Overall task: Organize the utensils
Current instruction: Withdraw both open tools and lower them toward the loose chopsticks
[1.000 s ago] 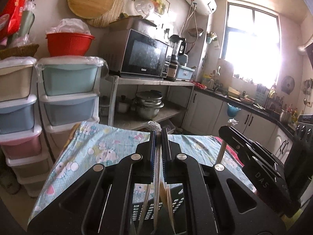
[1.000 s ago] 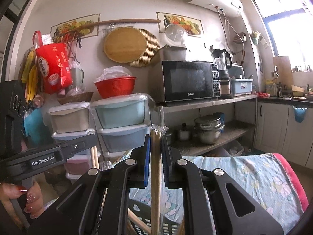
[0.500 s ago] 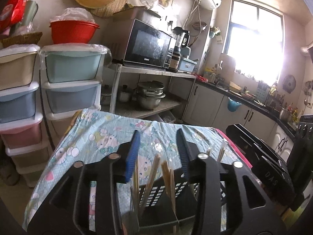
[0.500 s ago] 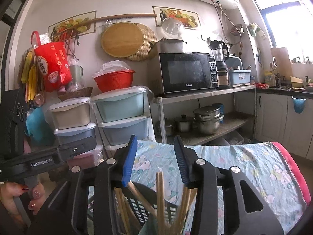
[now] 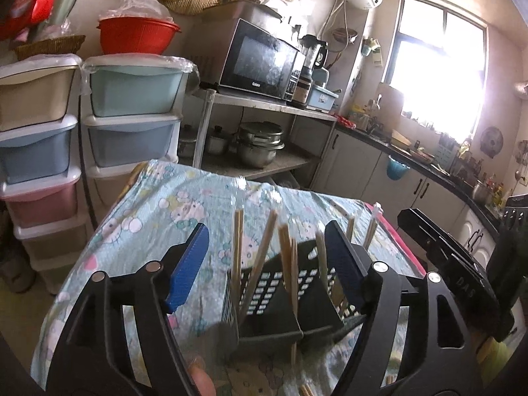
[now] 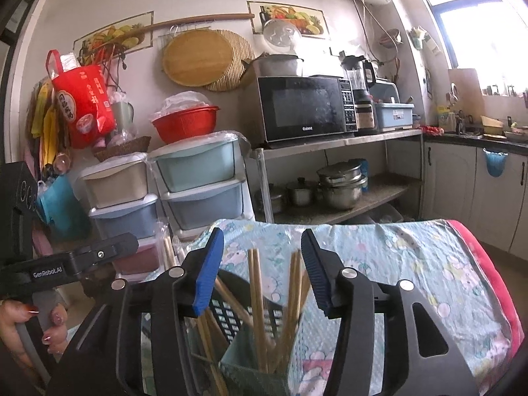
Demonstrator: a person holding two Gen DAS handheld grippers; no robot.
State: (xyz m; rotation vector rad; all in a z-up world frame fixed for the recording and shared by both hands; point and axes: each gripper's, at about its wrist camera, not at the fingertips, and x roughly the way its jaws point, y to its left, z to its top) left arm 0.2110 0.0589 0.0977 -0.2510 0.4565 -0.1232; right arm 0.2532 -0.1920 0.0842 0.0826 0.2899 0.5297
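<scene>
A black perforated utensil holder [image 5: 283,300] stands on the cartoon-print tablecloth [image 5: 158,204], with several wooden chopsticks [image 5: 260,257] upright in its compartments. My left gripper [image 5: 267,234] hangs just above it, jaws opening; chopstick tops rise between the blue pads [image 5: 188,267] without touching them. In the right wrist view the same holder [image 6: 244,316] and chopsticks [image 6: 255,300] sit below my right gripper [image 6: 262,241], whose jaws are also opening, pads clear of the sticks. The right gripper's body [image 5: 462,274] shows at the right of the left view.
Stacked pastel drawer bins [image 5: 132,112] with a red basin [image 5: 138,34] stand beyond the table. A metal shelf [image 6: 336,145] carries a microwave [image 6: 303,109] and pots. A person's hand [image 6: 29,330] holds the left tool. Counter and window lie to the right.
Both grippers were shut on chopsticks a second ago; both let go and opened wide, and the chopsticks dropped into the holder. Both hands sank a little toward the holder.
</scene>
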